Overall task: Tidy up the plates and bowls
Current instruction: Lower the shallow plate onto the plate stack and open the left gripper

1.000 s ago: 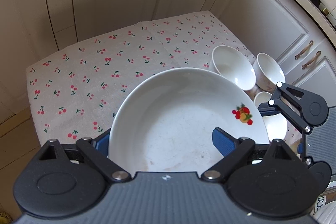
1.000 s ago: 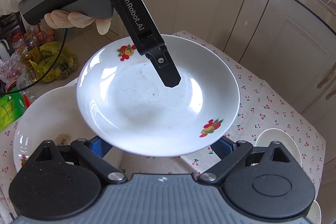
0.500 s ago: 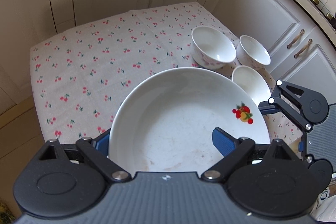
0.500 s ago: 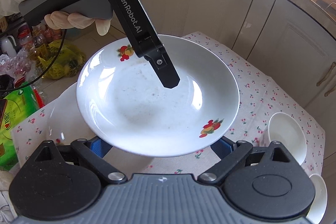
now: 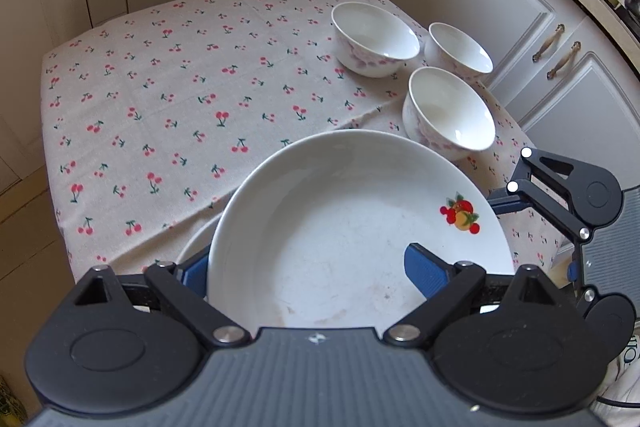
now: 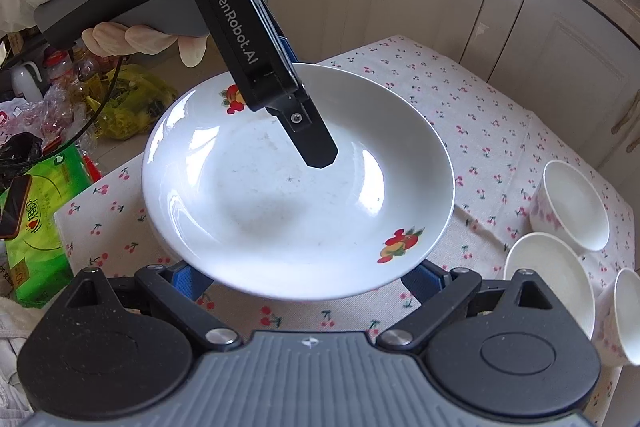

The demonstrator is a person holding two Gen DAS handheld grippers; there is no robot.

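A deep white plate (image 6: 298, 187) with fruit decals is held in the air above the cherry-print tablecloth (image 5: 168, 99). Its rim is clamped by the left gripper (image 5: 308, 263), one finger seen on the inner face and one beneath. The right gripper (image 6: 308, 277) is seen with its blue pads (image 6: 186, 279) under the plate's near edge and spread wide; whether anything is gripped by them cannot be told. Three white bowls (image 5: 376, 39) are clustered on the far right of the cloth. A second plate's rim (image 5: 192, 247) is seen just under the held one, at the left.
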